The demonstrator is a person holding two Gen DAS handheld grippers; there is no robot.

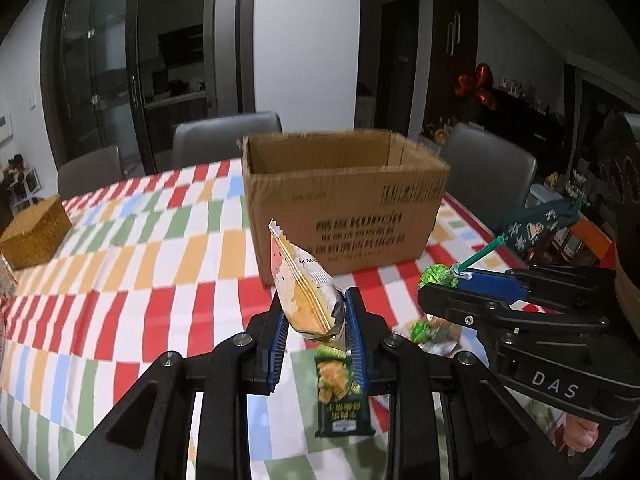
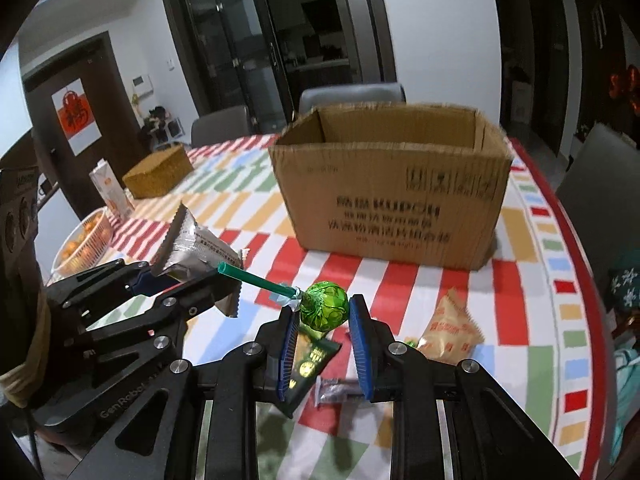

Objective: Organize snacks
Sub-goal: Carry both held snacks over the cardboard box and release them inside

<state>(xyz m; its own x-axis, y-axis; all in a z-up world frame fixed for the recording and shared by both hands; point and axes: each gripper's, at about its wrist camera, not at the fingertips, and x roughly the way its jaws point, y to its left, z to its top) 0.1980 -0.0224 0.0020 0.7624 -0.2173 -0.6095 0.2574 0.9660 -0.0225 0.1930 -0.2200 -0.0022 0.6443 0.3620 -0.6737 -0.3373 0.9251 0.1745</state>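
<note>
My left gripper [image 1: 316, 300] is shut on a cream and orange snack packet [image 1: 306, 282] and holds it above the table; the packet's silver back shows in the right wrist view [image 2: 196, 250]. My right gripper [image 2: 324, 312] is shut on a green-wrapped lollipop [image 2: 323, 306] with a teal stick, also seen in the left wrist view [image 1: 438, 274]. An open cardboard box [image 1: 344, 204] stands just beyond both grippers [image 2: 394, 184]. A dark green snack packet [image 1: 338, 392] lies on the table below the left gripper.
On the checked tablecloth [image 2: 256, 204] lie an orange packet [image 2: 450, 330], a small silver packet [image 2: 336, 390] and a green packet [image 2: 310, 364]. A golden box [image 2: 158, 176], a carton [image 2: 110, 190] and a basket of oranges [image 2: 82, 244] stand at the left. Grey chairs [image 1: 228, 140] stand behind the table.
</note>
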